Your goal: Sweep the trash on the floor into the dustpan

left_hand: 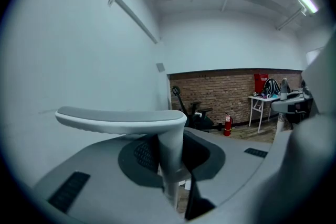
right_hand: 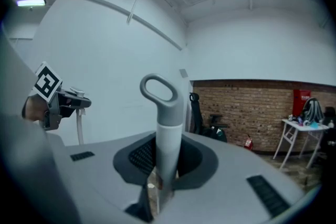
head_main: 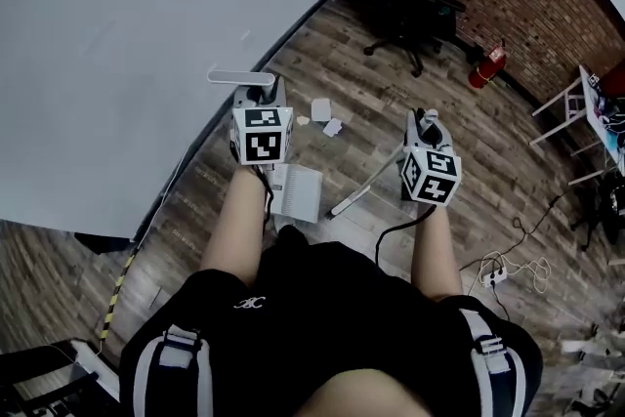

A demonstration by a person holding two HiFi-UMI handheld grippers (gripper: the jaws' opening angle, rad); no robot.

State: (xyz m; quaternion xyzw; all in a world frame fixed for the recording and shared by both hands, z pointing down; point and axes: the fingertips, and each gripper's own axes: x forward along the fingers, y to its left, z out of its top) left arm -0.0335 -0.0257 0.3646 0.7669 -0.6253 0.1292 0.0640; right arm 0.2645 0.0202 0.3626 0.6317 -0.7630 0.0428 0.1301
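Your left gripper [head_main: 262,101] is clamping the dustpan [head_main: 296,192] handle and your right gripper [head_main: 427,124] is gripping the broom [head_main: 373,178]. Be holding the pan lip flat while sweeping the paper scraps [head_main: 321,109] in.

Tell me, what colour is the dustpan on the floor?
The dustpan is white to pale grey, clearest in the head view.

Even ceiling light; gripper views bulge, edges dark

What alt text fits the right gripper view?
The right gripper is shut on the upright broom handle, a white shaft topped by a grey loop. The left gripper shows at far left against a white wall; a brick wall runs behind at right.
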